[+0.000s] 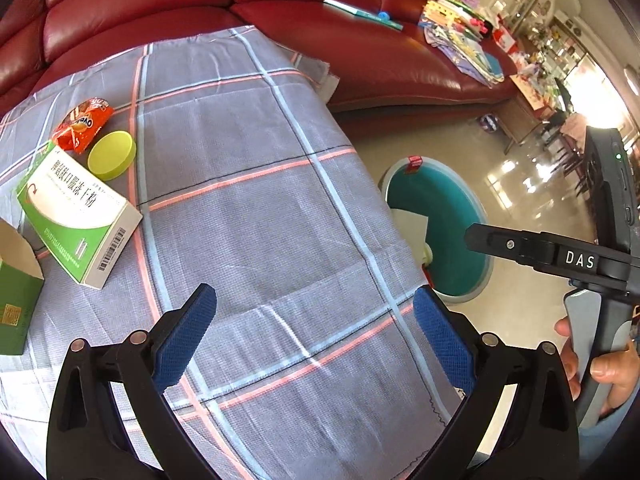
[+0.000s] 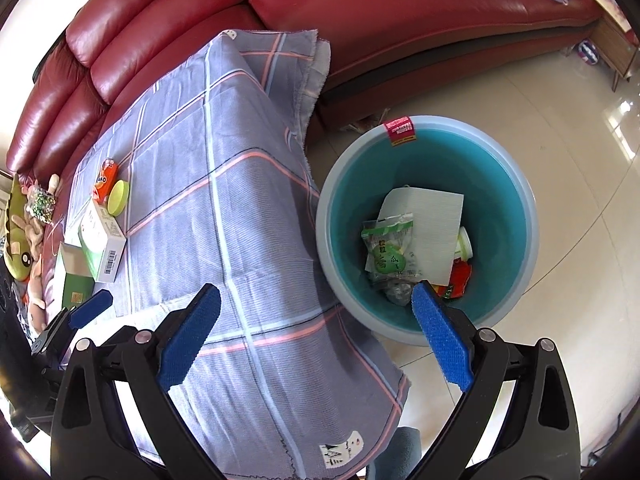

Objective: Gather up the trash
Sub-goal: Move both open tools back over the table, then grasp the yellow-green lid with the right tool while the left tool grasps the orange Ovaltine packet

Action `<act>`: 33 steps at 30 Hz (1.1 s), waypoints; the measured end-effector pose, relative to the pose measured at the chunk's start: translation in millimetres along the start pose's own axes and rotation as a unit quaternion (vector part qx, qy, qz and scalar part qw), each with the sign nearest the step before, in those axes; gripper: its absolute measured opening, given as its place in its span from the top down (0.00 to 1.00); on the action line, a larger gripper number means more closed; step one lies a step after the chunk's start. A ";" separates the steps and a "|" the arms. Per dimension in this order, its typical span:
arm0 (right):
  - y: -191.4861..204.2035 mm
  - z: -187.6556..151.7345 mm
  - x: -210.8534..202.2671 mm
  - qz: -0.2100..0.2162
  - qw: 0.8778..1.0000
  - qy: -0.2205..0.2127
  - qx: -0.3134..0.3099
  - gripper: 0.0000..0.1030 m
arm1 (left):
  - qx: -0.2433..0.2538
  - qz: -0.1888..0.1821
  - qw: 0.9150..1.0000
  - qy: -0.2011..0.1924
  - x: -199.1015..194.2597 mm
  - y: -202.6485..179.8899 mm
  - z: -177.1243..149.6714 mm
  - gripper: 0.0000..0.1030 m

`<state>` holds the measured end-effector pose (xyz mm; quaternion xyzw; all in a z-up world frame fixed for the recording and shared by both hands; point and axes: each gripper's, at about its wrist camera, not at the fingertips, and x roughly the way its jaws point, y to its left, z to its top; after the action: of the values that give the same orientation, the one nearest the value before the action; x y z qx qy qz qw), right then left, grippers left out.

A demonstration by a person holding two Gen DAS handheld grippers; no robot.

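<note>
On the plaid cloth (image 1: 256, 184) lie an orange snack wrapper (image 1: 83, 123), a yellow-green lid (image 1: 112, 155), a green-and-white medicine box (image 1: 78, 210) and an open green carton (image 1: 16, 292). My left gripper (image 1: 314, 336) is open above the cloth's near part, holding nothing. The teal bin (image 2: 516, 216) stands on the floor beside the table, with a green snack bag (image 2: 390, 250), white paper (image 2: 432, 224) and red scraps inside. My right gripper (image 2: 316, 334) hangs open over the cloth's edge and the bin's near rim, empty. It also shows in the left wrist view (image 1: 520, 246), held by a hand (image 1: 612, 368).
A red leather sofa (image 1: 360, 32) curves behind the table, with books and papers (image 1: 460, 36) on its seat. Stuffed toys (image 2: 24, 232) lie at the sofa's left end. Glossy tiled floor (image 2: 568, 128) spreads to the right of the bin. Furniture stands at the far right (image 1: 560, 92).
</note>
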<state>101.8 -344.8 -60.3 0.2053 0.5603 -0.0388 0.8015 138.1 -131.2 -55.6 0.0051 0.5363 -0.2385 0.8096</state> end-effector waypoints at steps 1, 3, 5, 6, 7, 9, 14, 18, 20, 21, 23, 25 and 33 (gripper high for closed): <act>3.7 -1.2 -0.5 0.000 1.000 0.000 -0.003 0.10 | -0.002 0.000 1.000 -0.002 -2.4 2.6 -1.8 0.04; 11.4 -3.0 0.1 0.000 1.000 0.001 -0.009 0.10 | -0.006 0.003 1.000 -0.006 -7.4 8.9 -5.2 0.04; 21.1 -4.0 2.2 0.001 1.000 0.003 -0.017 0.10 | -0.012 0.008 1.000 -0.010 -12.2 17.2 -8.9 0.04; 26.1 -4.3 3.3 0.002 1.000 0.005 -0.021 0.10 | -0.016 0.012 1.000 -0.012 -15.0 22.7 -11.5 0.04; 32.3 -4.4 5.2 0.004 1.000 0.007 -0.026 0.10 | -0.019 0.017 1.000 -0.012 -17.3 28.2 -13.1 0.04; 46.4 -3.5 9.2 0.008 0.999 0.011 -0.037 0.10 | -0.026 0.030 0.999 -0.013 -22.9 40.7 -15.0 0.04; 90.3 5.2 20.1 0.015 0.997 0.019 -0.075 0.10 | -0.056 0.058 0.996 -0.035 -47.2 82.7 -14.0 0.04; 130.1 17.4 33.5 0.028 0.994 0.030 -0.104 0.10 | -0.078 0.081 0.992 -0.050 -64.8 116.7 -5.7 0.04; 151.6 24.1 42.7 0.033 0.992 0.037 -0.119 0.10 | -0.086 0.092 0.991 -0.053 -70.6 134.3 -0.3 0.04; 162.0 27.6 46.7 0.036 0.991 0.040 -0.126 0.10 | -0.089 0.095 0.990 -0.054 -73.2 142.6 2.6 0.04; 182.4 36.0 56.0 0.042 0.988 0.045 -0.141 0.10 | -0.094 0.099 0.989 -0.056 -77.7 157.8 9.6 0.04; 199.3 46.0 65.0 0.049 0.987 0.047 -0.149 0.10 | -0.096 0.107 0.988 -0.059 -81.3 172.7 17.1 0.04; 249.4 82.6 102.8 0.051 0.986 0.058 -0.150 0.32 | -0.103 0.125 0.986 -0.049 -74.5 221.0 40.7 0.04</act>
<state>285.5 -130.7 -59.3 0.1132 0.5938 0.0985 0.7905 236.7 82.2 -28.2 -0.0229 0.5131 -0.0790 0.8544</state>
